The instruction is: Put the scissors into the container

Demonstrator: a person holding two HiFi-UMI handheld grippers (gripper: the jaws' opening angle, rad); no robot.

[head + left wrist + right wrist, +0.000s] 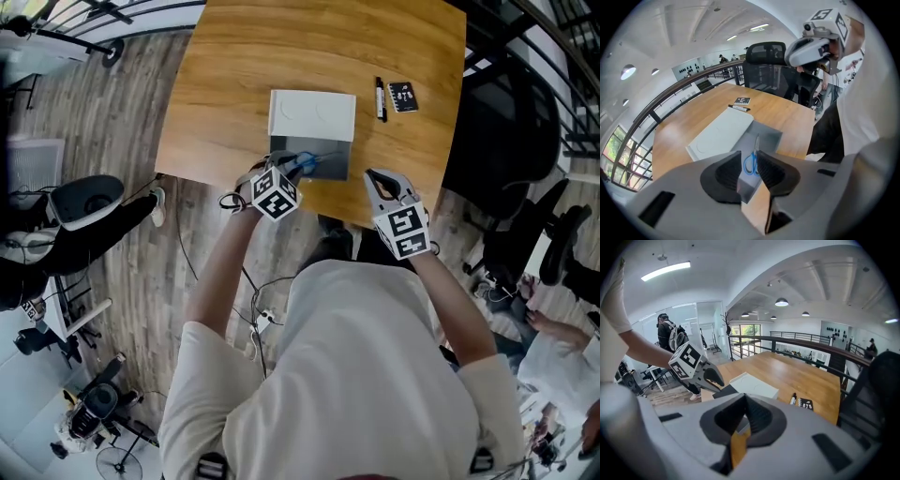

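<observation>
- Person's white shirt point(366, 375) fills the bottom of the head view. Beyond it, the left gripper point(292, 167) hovers at the near edge of the grey container point(328, 155) on the bench point(234, 75), with the right gripper point(375, 178) at the container's 4 o'clock.
- Left gripper view: the fingers point(729, 171) are released and empty. Through their gap, the blue-handled scissors point(751, 161) lie inside the container, with a white lid point(722, 133) at its 9 o'clock.
- Right gripper view: the fingers point(761, 416) are clenched on nothing.

Nothing readable in view
The small black card point(403, 97) on the bench point(234, 84), beside the pen point(380, 98), bears white print too small to make out.
</observation>
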